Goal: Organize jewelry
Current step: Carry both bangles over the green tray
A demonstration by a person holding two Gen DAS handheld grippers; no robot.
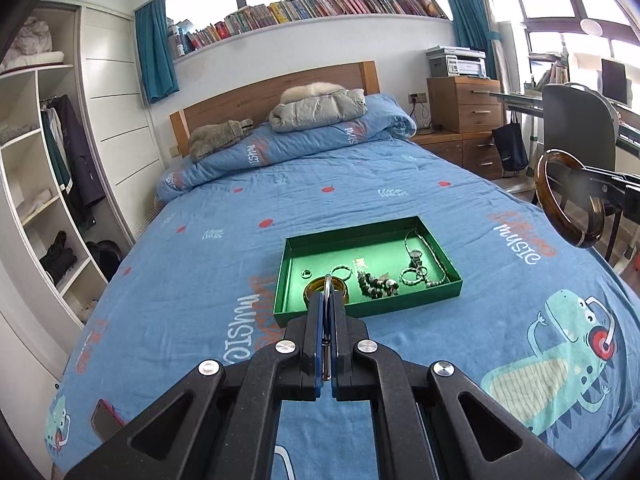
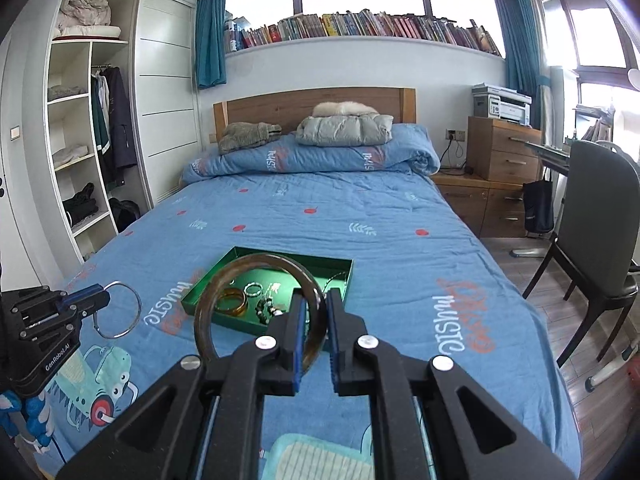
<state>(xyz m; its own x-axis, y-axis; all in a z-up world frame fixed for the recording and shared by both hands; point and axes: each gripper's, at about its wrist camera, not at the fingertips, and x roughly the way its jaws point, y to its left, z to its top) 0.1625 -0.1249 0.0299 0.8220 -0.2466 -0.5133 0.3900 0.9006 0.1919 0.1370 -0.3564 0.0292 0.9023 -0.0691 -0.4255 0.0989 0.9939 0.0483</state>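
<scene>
Bed (image 1: 360,200) scene: left gripper (image 1: 329,304) clamps ring (image 2: 119,310), right gripper (image 2: 316,312) clamps bangle (image 2: 256,304); lower each gently into tray (image 1: 404,226).

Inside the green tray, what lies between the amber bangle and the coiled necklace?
In the left wrist view, a dark beaded bracelet lies between the amber bangle and necklace in the green tray.

silver ring (image 2: 118,310), brown bangle (image 2: 256,312), both lifted

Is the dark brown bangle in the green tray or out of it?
Out. The right gripper is shut on the dark brown bangle, holding it in the air near the green tray.
</scene>
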